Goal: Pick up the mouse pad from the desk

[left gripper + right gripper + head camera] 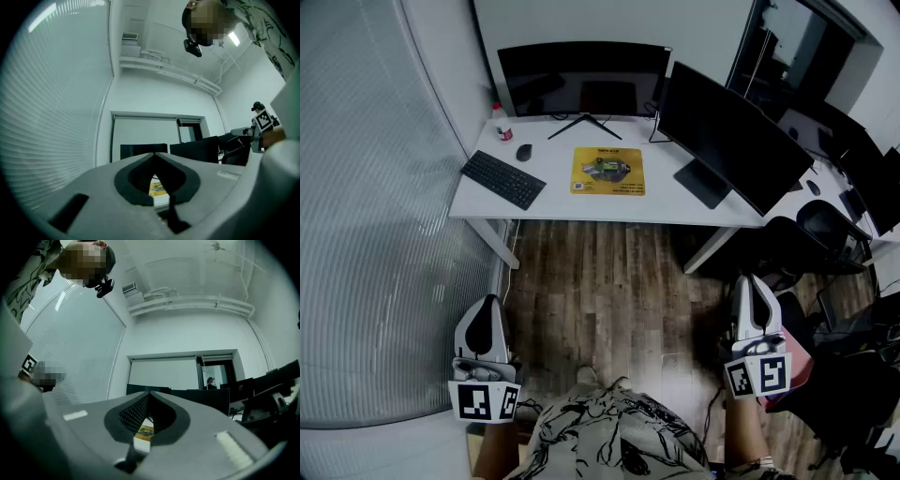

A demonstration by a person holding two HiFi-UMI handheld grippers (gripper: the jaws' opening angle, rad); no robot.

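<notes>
A yellow mouse pad point(608, 171) with a printed picture lies flat in the middle of the white desk point(581, 202), in front of the monitors. My left gripper point(487, 313) hangs low at the left, well short of the desk, its jaws shut and empty. At the right my right gripper point(754, 291) is also shut with nothing in it. In the left gripper view a strip of the mouse pad point(157, 187) shows through the jaw cutout of the left gripper point(153, 154). The right gripper view shows the mouse pad point(144, 431) the same way below the right gripper point(150, 394).
On the desk stand a black keyboard point(502, 178), a mouse point(524, 152), a small red-capped bottle point(502, 129) and two monitors point(583, 80) point(729, 139). Wooden floor point(609, 300) lies between me and the desk. A black chair point(825, 230) and more desks stand at the right.
</notes>
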